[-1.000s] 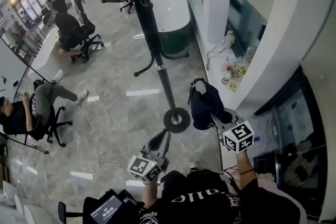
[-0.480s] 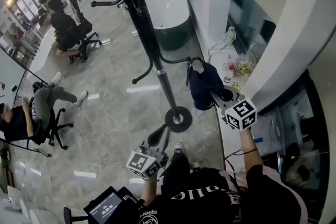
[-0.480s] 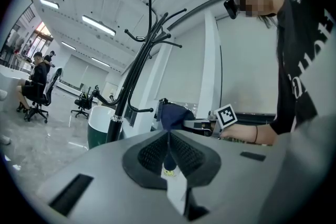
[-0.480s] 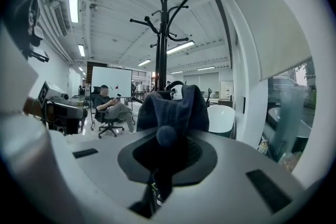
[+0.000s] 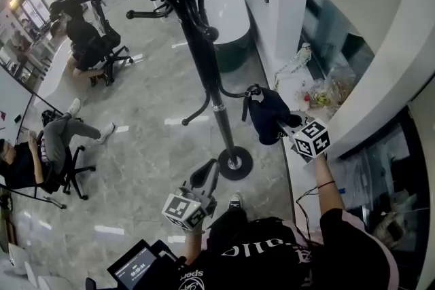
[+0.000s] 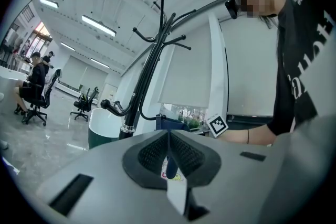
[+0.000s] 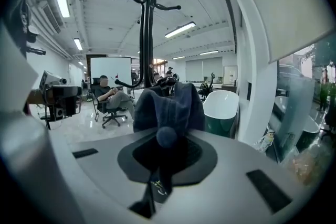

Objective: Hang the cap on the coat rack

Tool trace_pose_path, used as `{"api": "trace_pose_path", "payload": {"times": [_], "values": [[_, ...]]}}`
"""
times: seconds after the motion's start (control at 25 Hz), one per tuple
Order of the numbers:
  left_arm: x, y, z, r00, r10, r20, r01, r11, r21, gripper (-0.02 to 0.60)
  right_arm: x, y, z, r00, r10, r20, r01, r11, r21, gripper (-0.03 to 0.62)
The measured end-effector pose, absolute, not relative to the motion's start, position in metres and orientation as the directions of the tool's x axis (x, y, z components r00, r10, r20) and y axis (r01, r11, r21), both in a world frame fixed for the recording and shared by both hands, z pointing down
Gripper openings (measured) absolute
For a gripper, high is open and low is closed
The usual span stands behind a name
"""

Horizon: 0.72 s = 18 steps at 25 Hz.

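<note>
Closest to me are my two grippers. The left gripper [image 5: 204, 177] sits low at 6 o'clock in the head view. In the left gripper view its jaws are pressed together with nothing between them [image 6: 168, 150]. The right gripper [image 5: 289, 124] is out at 3 o'clock, and in its own view the jaws pinch the dark fabric of the cap [image 7: 167, 148].

I count one cap [image 5: 266, 113], dark blue. It is held off the floor, between the right gripper and the coat rack [image 5: 202, 54]. In the head view its long axis runs from the jaws at 4 o'clock up towards 10 o'clock, so its free end points at the rack's pole. The strap loop is at that far end. One of the rack's lower hooks [image 5: 234, 93] ends just beside that loop, but I cannot tell whether it passes through it. In the right gripper view the cap [image 7: 168, 105] stands upright above the jaws, with its round top button right at the grip.

There is one rack, black, and its round base [image 5: 236, 163] stands on the marble floor [image 5: 149, 146] near centre. Curved arms branch off at more than one height.

Farther out, two people sit in office chairs, one at 9 o'clock [image 5: 30, 153] and one at 10 o'clock [image 5: 85, 37]. One white tub-shaped piece [image 5: 228, 7] stands at 12 o'clock behind the pole.
</note>
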State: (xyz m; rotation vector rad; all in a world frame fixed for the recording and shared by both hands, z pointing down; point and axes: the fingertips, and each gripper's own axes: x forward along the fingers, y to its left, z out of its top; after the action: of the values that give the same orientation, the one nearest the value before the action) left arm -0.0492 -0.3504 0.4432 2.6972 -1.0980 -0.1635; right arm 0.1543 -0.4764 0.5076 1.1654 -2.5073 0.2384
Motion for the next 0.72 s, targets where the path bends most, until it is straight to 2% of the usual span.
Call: {"api": "trace_pose_path", "payload": {"times": [0.4,0.72], "values": [[-0.066,-0.366,0.447,0.71,-0.704,-0.017,-0.678,-0.689,0.257,-0.002,0.091,-0.49,0.542,-0.64,-0.638,0.428,-0.726,0.684,-0.068,0.035],[-0.081,-0.365,0.449,0.698,-0.717,-0.003,-0.691,-0.674,0.261,-0.002,0.07,-0.494,0.552,-0.62,-0.669,0.411,-0.759,0.643,-0.099,0.048]]}}
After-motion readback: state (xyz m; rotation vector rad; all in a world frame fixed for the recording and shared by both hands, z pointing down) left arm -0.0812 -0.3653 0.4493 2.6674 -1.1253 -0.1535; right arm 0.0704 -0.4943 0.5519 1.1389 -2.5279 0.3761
